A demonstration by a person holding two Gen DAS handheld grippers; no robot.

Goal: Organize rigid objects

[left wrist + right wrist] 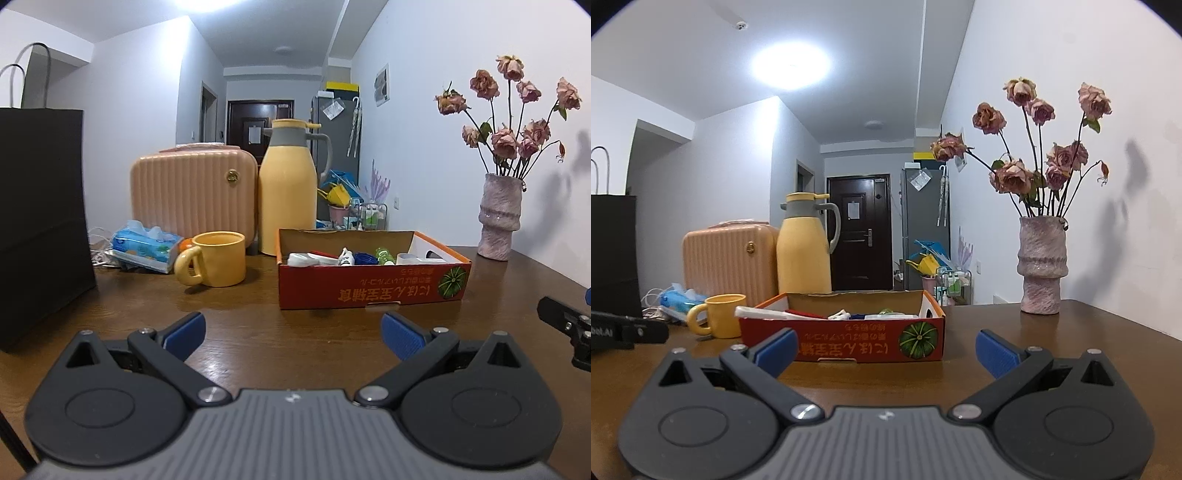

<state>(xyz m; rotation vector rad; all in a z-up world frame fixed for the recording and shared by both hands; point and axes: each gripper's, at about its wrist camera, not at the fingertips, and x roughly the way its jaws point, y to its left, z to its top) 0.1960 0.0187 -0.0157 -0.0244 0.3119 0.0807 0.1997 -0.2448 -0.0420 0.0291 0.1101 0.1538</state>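
Presently both tongs, left (291, 332) and right (884, 349), spread wide, empty, low over worktop (332, 332). Box (373, 286) of small items ahead, beside mug (218, 264).

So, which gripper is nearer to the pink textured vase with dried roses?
Right. The right gripper sits just left of the vase; the left gripper is farther left, facing the red cardboard box.
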